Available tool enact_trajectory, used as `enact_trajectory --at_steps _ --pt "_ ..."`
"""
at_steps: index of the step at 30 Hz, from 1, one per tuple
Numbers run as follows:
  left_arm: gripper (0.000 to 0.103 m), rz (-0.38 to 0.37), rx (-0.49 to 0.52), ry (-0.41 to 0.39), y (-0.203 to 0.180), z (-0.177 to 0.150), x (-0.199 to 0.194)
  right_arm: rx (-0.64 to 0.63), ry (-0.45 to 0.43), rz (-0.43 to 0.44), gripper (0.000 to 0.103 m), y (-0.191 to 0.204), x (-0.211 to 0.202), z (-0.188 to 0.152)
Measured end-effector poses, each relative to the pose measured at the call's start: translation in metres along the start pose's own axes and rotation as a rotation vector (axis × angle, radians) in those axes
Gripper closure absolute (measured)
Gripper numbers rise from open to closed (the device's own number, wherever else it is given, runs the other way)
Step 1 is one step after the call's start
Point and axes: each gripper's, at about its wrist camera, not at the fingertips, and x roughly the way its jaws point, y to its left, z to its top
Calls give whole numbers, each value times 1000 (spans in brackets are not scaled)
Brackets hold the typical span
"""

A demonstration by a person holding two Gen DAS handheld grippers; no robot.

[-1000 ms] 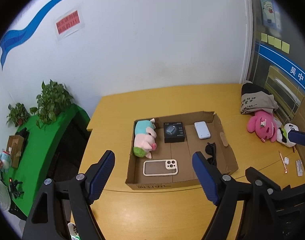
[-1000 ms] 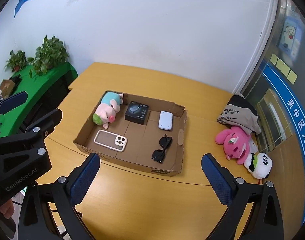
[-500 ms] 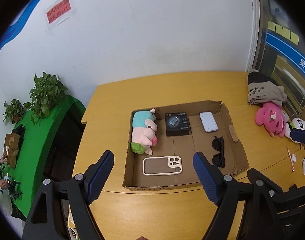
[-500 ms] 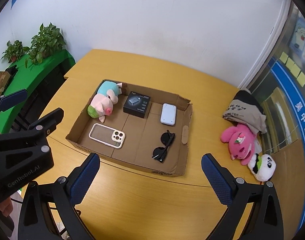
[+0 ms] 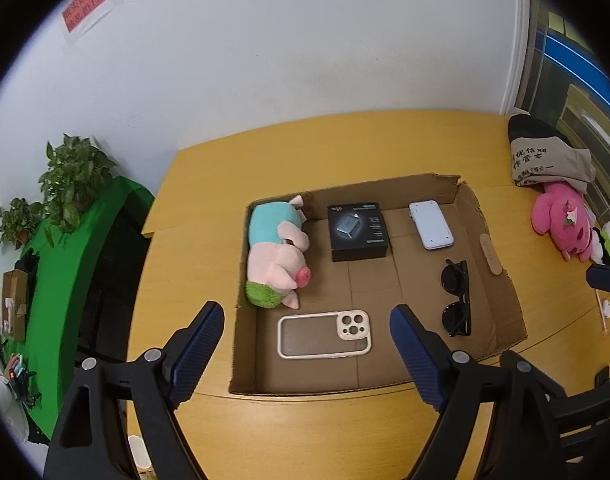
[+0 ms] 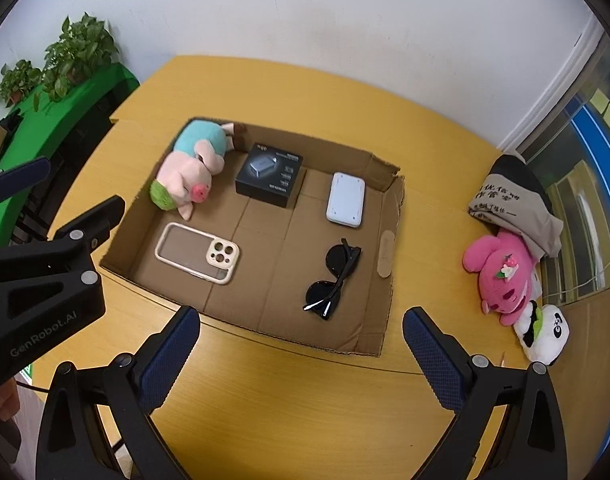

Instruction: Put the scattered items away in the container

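Note:
A shallow cardboard box [image 5: 501, 292] [image 6: 385, 280] lies on the yellow table. In it are a pig plush [image 5: 277, 260] [image 6: 189, 172], a black carton [image 5: 357, 232] [image 6: 269, 174], a white power bank [image 5: 431, 230] [image 6: 345, 205], black sunglasses [image 5: 457, 298] [image 6: 335, 276] and a phone case [image 5: 325, 335] [image 6: 197, 253]. My left gripper [image 5: 307, 344] is open and empty above the box's near edge. My right gripper [image 6: 301, 344] is open and empty above the near edge too.
A pink plush [image 5: 561, 220] [image 6: 501, 272], a panda plush [image 6: 543, 332] and a grey bag [image 6: 513, 200] lie on the table to the right. Small items [image 5: 603, 316] lie by the right edge. A green table with plants [image 5: 71, 184] stands at the left.
Both grippers have tilted down and moved nearer the box, which now looks larger and more central. Nothing in the box has moved.

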Motion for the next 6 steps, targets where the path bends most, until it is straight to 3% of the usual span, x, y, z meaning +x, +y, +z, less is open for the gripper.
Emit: enact_trajectory --at_steps 6 --pt "14 25 -23 13 -1 0 20 -8 33 -1 0 -2 23 9"
